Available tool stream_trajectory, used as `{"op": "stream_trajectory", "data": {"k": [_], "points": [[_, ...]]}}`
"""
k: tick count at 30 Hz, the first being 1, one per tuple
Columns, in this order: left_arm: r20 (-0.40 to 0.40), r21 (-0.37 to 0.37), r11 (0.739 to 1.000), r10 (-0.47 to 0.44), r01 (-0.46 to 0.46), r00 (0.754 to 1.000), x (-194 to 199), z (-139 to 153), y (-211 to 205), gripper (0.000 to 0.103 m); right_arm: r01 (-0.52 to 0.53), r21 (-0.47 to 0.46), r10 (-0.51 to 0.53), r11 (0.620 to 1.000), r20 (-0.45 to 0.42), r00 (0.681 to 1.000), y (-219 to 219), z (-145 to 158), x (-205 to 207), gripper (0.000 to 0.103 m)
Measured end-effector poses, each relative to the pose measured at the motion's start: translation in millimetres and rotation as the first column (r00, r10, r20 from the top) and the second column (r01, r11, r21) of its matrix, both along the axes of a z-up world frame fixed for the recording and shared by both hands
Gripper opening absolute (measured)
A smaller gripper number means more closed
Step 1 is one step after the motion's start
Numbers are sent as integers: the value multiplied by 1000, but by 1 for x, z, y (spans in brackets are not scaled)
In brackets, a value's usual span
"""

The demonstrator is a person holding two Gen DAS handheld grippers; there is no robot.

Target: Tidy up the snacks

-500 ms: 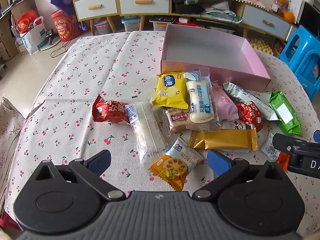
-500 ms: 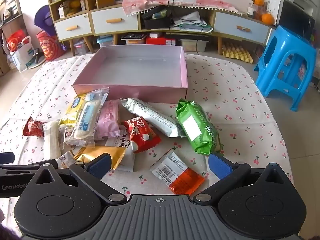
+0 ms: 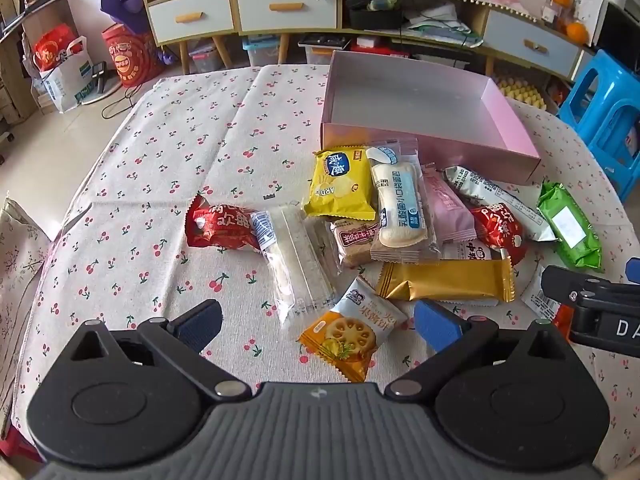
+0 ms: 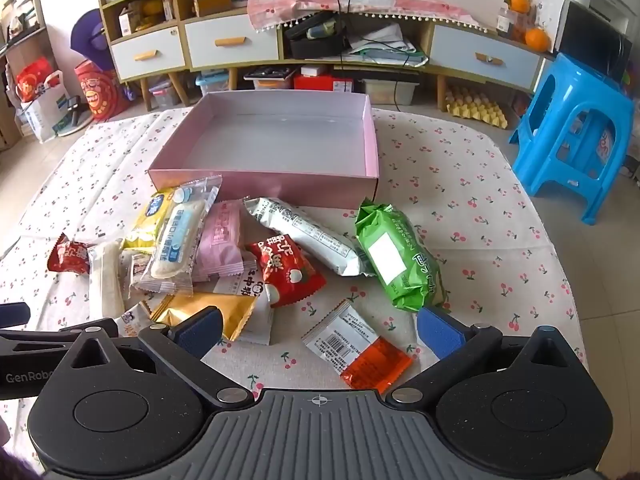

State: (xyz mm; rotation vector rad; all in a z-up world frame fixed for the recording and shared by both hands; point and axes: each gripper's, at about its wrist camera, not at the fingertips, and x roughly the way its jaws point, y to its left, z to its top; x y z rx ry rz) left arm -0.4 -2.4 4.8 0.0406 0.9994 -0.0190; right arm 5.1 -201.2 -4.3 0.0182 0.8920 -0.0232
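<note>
Snacks lie in a loose, overlapping heap on the cherry-print bench (image 4: 460,184), just in front of the empty pink box (image 4: 260,186), none yet inside. Both tools hang above the near edge with jaws spread fully wide and nothing between them: the left tool (image 3: 318,320) over the orange lotus-root packet (image 3: 352,332), the right tool (image 4: 318,326) over the small white-and-orange sachet (image 4: 356,350). Risk, as I judge it, comes from the pile itself: a pinch on one crinkly wrapper could drag its neighbour, since the gold bar (image 3: 444,280) sits under the clear bread pack (image 3: 400,208) and the pink one beside it. Slick foil may slip from the pads, and the two tools, already close together, could collide. The green pack (image 4: 400,256) looks plump and soft; the sachet lies flat, leaving little edge to catch.
</note>
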Motion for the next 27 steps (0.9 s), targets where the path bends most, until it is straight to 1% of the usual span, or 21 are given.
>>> {"op": "stream_trajectory", "data": {"k": [27], "points": [[20, 9, 1000, -3, 3, 1000, 1, 1, 1, 103, -2, 1, 2, 1000, 1, 1000, 1, 0, 1, 103]]}}
